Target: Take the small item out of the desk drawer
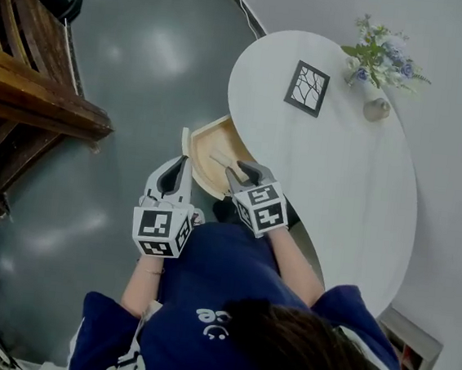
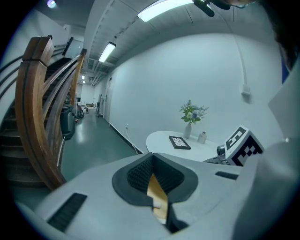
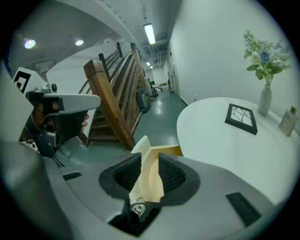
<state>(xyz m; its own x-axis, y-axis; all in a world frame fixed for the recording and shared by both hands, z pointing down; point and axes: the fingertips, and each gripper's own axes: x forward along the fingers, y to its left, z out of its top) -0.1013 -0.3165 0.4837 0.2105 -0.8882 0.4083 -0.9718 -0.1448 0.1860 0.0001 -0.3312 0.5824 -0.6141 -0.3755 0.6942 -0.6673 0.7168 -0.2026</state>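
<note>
so the light wood drawer is pulled out of the near-left edge of the white oval table, and the small pale flat item is inside it, lying slantwise on the drawer floor. the right gripper is reaching into the drawer from the person's side with its tips right at the near end of that item.

in the right gripper view the right gripper has its jaws parted with the item standing between them. it sits against the pad on the view's left and pokes out past the tips, while on the other side there's a strip of drawer wood showing between it and the second pad. so it's around the thing, not clamped on it as far as i can see.

the left gripper hangs just outside the drawer's left corner, over the grey floor. in its own view the left gripper has its pads pressed together at the tips with nothing between them, only a sliver of wood showing through the slit lower down.

further back on the table there's a black-framed picture and a vase of flowers, well apart from the drawer. a wooden staircase is off to the left.
</note>
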